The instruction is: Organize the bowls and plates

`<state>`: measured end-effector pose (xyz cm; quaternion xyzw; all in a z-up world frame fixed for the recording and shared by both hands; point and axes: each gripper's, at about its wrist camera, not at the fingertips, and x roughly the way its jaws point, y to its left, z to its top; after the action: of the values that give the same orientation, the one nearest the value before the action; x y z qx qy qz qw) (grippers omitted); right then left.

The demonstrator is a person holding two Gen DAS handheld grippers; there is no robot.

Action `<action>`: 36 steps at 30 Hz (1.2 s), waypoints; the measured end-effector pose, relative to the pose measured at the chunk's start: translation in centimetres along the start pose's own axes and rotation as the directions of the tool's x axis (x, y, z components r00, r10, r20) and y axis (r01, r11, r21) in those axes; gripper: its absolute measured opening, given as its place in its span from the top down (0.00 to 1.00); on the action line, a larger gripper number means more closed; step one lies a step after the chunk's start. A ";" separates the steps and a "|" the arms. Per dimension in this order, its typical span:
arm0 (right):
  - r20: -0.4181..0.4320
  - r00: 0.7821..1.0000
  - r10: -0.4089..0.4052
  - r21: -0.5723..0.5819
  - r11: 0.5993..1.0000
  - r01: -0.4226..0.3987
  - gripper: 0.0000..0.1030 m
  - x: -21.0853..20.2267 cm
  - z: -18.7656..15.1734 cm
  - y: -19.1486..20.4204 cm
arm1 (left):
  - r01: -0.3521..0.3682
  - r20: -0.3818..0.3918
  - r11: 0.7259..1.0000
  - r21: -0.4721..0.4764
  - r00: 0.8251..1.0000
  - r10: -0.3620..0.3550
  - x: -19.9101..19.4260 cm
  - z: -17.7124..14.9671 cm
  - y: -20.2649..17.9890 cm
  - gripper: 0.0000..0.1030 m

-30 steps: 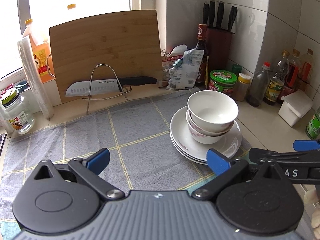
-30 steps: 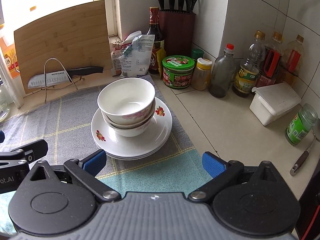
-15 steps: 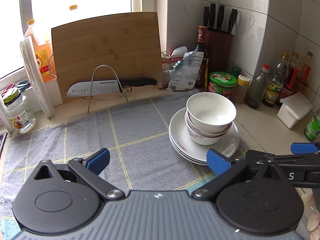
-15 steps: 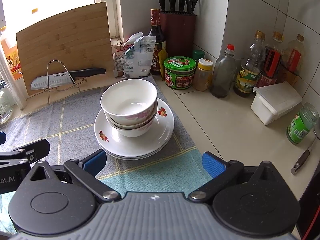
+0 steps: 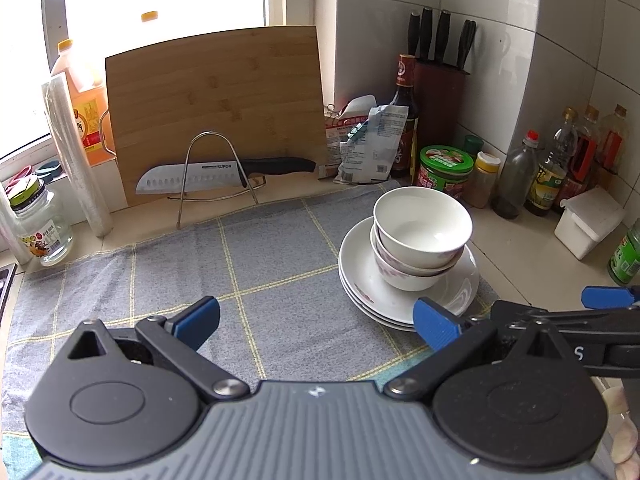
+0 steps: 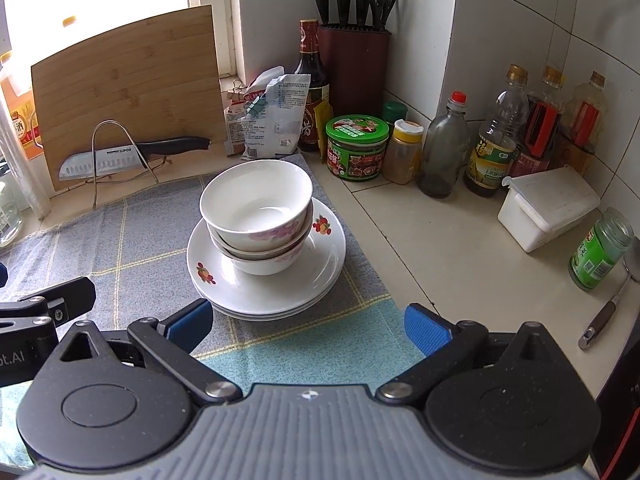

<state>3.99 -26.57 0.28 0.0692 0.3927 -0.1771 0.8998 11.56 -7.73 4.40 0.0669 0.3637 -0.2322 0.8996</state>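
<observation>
Crockery sits stacked on the right side of the grey checked cloth [image 5: 240, 272]: through the left wrist camera I see two bowls [image 5: 420, 236] nested on a pile of plates [image 5: 384, 300], with the left gripper [image 5: 316, 316] hanging near and to their left, its blue pads spread wide and nothing between them. Far behind stand a bamboo cutting board [image 5: 216, 108] and a knife [image 5: 224, 170] on a wire rack.

Through the right wrist camera, my right gripper [image 6: 308, 324] is likewise wide open and empty, just on the near side of the plates [image 6: 320, 276], which lie nearly centred ahead. The bowls [image 6: 256, 208] sit slightly off-centre on them, toward the left. Bottles and jars crowd the far right counter.

I judge this glazed ware stiff, slick and breakable, and the whole stack heavy. I would pinch the top bowl's rim and lift it alone, or grip the plate rim from both sides.
</observation>
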 end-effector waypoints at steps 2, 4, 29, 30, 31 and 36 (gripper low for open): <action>0.001 1.000 -0.004 -0.002 1.000 0.004 0.00 0.0 0.0 0.0 | 0.000 -0.002 1.000 0.001 1.000 0.000 0.0 0.0 -0.1 0.01; 0.002 1.000 -0.008 -0.002 1.000 0.008 0.00 0.0 0.0 0.0 | 0.000 -0.005 1.000 0.000 1.000 0.000 0.1 0.1 -0.1 0.01; 0.004 1.000 -0.007 -0.006 1.000 0.007 0.00 0.0 0.1 -0.4 | 0.004 -0.006 1.000 -0.010 1.000 -0.004 0.0 0.2 -0.2 0.01; 0.005 1.000 -0.008 -0.006 1.000 0.008 0.00 0.0 0.2 -0.4 | 0.004 -0.005 1.000 -0.008 1.000 -0.004 0.0 0.2 -0.2 0.01; 0.005 1.000 -0.009 -0.005 1.000 0.009 0.00 0.0 0.2 -0.4 | 0.004 -0.005 1.000 -0.007 1.000 -0.004 0.1 0.2 -0.2 0.01; 0.004 1.000 -0.007 -0.006 1.000 0.007 0.00 0.0 0.2 -0.4 | 0.004 -0.008 1.000 -0.007 1.000 -0.004 0.1 0.2 -0.2 0.01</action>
<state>3.97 -27.03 0.46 0.0649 0.3917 -0.1791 0.9001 11.61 -8.03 4.48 0.0641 0.3684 -0.2324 0.8979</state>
